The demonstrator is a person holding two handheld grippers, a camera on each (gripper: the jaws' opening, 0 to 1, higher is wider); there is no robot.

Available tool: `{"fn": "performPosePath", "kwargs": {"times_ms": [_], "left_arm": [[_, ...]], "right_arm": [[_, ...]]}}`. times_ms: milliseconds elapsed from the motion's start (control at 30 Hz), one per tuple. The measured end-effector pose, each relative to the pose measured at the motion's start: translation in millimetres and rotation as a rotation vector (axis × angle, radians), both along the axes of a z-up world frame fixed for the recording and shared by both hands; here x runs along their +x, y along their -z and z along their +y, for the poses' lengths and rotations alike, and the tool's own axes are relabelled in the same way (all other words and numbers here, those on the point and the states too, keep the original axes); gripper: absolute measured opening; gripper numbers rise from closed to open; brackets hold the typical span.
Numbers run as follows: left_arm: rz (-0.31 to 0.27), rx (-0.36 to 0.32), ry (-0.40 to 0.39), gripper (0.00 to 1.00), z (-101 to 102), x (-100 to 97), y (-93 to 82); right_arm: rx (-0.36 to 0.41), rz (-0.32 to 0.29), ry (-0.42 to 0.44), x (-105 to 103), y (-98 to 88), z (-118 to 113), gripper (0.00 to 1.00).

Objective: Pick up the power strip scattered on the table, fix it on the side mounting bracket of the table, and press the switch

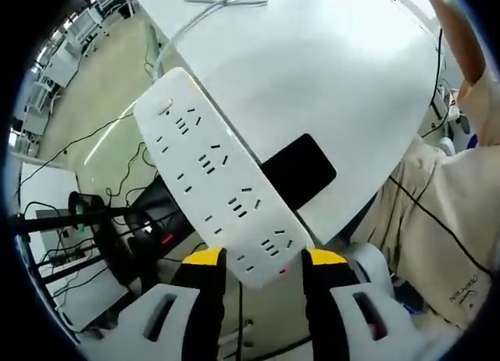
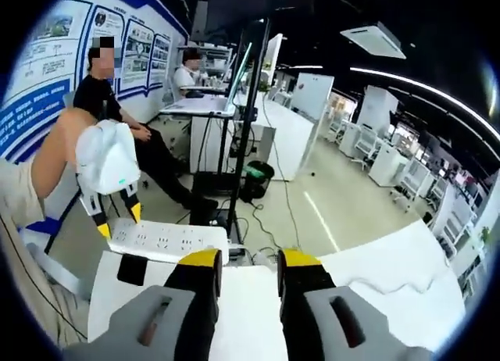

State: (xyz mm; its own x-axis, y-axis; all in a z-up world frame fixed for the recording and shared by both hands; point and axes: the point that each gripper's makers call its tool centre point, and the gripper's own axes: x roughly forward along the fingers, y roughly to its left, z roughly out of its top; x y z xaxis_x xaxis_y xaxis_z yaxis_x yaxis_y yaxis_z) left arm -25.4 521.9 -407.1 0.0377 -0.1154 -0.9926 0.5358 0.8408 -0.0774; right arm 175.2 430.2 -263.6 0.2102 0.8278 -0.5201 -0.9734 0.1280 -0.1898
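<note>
A white power strip with several sockets hangs over the white table's edge, its switch at the far end. My left gripper is shut on its near end. Its white cable trails back across the tabletop. A black bracket sits at the table edge, right beside the strip. In the right gripper view the left gripper holds the power strip level along the table's far edge, above the black bracket. My right gripper stands open over the table, holding nothing.
A person in beige clothes stands close at the table's side. Black stands and cables crowd the floor below the edge. A tall black pole rises just beyond the table. Two people sit at desks farther back.
</note>
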Motion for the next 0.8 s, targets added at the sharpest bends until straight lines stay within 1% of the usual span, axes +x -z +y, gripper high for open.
{"fn": "performPosePath", "kwargs": {"times_ms": [67, 200, 267, 400, 600, 667, 700, 800], "left_arm": [[-0.002, -0.002, -0.002, 0.43, 0, -0.2, -0.2], [-0.014, -0.008, -0.006, 0.43, -3, -2.9, -0.9], [-0.016, -0.011, -0.006, 0.43, -2, -0.5, -0.9], [-0.011, -0.006, -0.009, 0.43, 1, 3.8, -0.8], [-0.001, 0.003, -0.004, 0.43, 4, 6.6, -0.6], [-0.003, 0.003, -0.003, 0.43, 4, 7.3, -0.6], [-0.003, 0.003, -0.003, 0.43, 4, 7.3, -0.6], [-0.012, -0.004, -0.005, 0.43, 5, 7.6, -1.0]], "right_arm": [[0.020, -0.007, 0.012, 1, -6.1, -11, 0.27], [0.063, 0.009, 0.013, -1, -15.5, -32, 0.29], [0.082, 0.011, 0.024, 0, -19.1, -43, 0.30], [0.102, -0.002, 0.050, 1, -26.5, -62, 0.31], [0.143, -0.030, 0.085, 6, -43.2, -92, 0.34], [0.160, -0.039, 0.097, 4, -47.1, -104, 0.34], [0.162, -0.041, 0.099, 4, -47.8, -106, 0.35], [0.185, -0.060, 0.128, 6, -54.2, -131, 0.36]]}}
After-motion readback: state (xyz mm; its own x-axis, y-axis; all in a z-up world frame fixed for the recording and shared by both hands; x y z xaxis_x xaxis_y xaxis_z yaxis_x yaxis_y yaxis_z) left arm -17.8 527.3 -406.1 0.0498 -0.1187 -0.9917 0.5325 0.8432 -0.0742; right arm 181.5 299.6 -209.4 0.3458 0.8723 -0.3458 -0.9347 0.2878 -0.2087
